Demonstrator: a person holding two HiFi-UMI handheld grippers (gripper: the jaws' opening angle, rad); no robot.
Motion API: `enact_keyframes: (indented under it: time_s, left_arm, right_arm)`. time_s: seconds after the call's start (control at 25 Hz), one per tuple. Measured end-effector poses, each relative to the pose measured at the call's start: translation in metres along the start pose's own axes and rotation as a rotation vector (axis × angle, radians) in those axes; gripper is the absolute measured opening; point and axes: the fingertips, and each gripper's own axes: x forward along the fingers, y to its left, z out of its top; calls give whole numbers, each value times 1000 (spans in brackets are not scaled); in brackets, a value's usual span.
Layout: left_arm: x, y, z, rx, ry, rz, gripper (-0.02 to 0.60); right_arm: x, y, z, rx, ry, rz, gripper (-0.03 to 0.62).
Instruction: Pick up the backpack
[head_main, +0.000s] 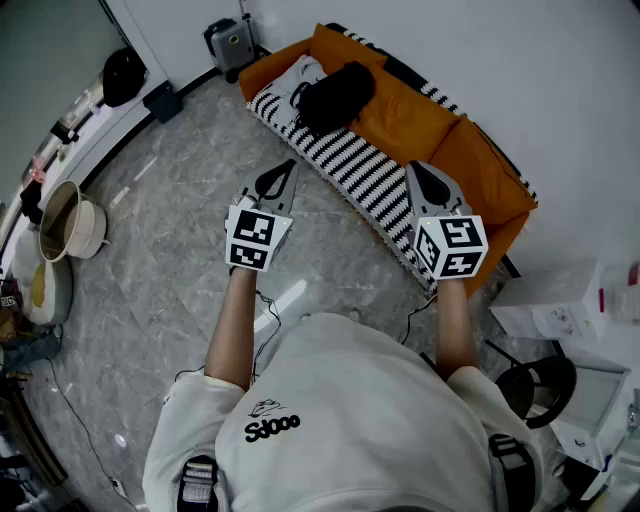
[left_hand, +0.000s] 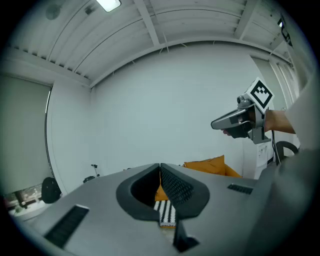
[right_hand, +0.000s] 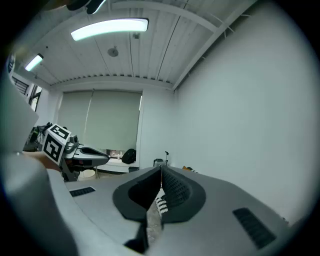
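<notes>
A black backpack (head_main: 335, 95) lies on the orange sofa (head_main: 430, 125), on its black-and-white striped cover (head_main: 350, 160). Both grippers are held out level in front of me, short of the sofa and apart from the backpack. My left gripper (head_main: 284, 170) is shut with nothing between its tips; in the left gripper view its tips (left_hand: 160, 166) meet, with a strip of striped cover (left_hand: 167, 214) seen below them. My right gripper (head_main: 416, 170) is shut and empty too, its tips (right_hand: 160, 169) touching. The backpack is hidden in both gripper views.
A grey stone floor (head_main: 180, 250) lies between me and the sofa. A bucket (head_main: 68, 220) stands at the left by a counter. A small grey appliance (head_main: 232, 42) sits in the far corner. White boxes (head_main: 570, 300) and a black stool (head_main: 540, 385) are at the right.
</notes>
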Motion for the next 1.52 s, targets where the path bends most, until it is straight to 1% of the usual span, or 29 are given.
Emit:
enact_keyframes:
  time_s: [0.4, 0.76, 0.92, 1.12, 1.32, 1.52]
  left_arm:
    - [4, 2, -2, -4, 11, -4, 23]
    - [15, -9, -5, -8, 27, 4, 23]
    - [21, -20, -4, -17, 35, 14, 23]
    - [36, -41, 1, -26, 45, 34, 23]
    - [50, -67, 5, -25, 56, 71, 23]
    - [61, -86, 8, -21, 66, 101, 23]
  right_arm:
    - [5, -1, 1, 7, -11, 7, 37]
    - [8, -16, -15, 12, 50, 33, 37]
    - [3, -28, -16, 30, 44, 67, 36]
    - [-4, -51, -19, 14, 21, 107, 34]
    - [-11, -81, -28, 23, -2, 146, 34]
    - [-11, -99, -36, 12, -20, 206, 34]
